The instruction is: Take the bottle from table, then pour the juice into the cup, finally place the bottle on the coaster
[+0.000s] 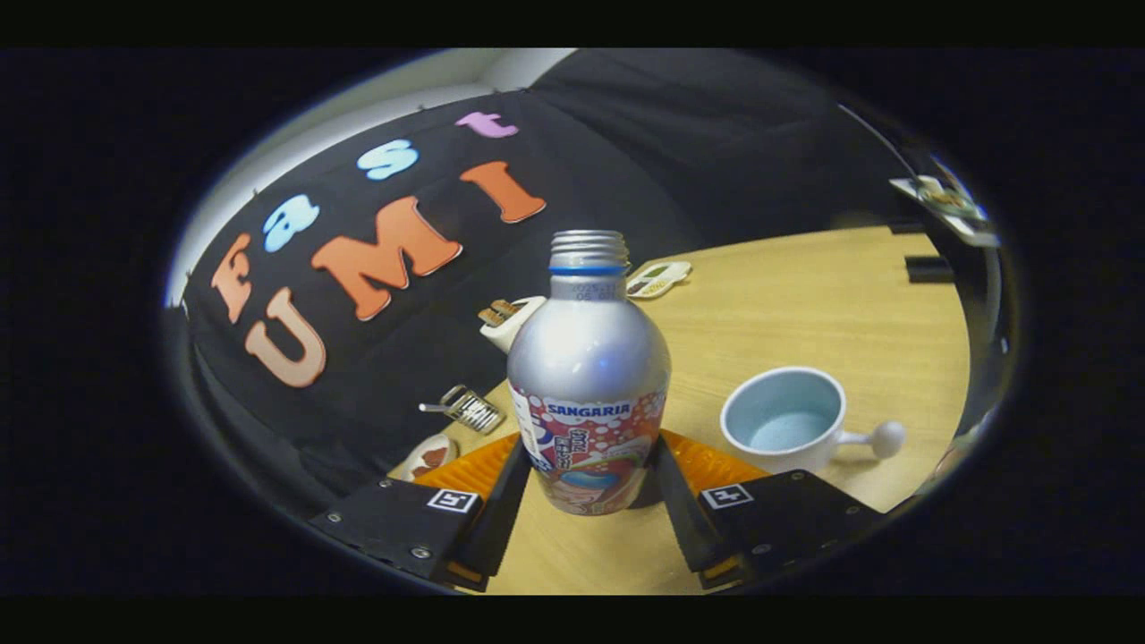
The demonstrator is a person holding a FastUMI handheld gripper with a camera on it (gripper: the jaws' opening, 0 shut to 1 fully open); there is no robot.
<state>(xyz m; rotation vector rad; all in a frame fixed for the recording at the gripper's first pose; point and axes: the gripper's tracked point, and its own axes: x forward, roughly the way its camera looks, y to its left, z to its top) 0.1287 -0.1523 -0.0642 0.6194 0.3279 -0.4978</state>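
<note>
The tongs pinch the lower body of the bottle, one finger pressed on each side, and it stands upright and uncapped between them. An orange coaster lies just behind its base on the tabletop. The cup sits near, to the right.

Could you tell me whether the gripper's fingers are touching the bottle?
Touching. In the gripper view, the gripper has both fingers pressed against the lower sides of the uncapped aluminium bottle, with no gap visible on either side.
</note>
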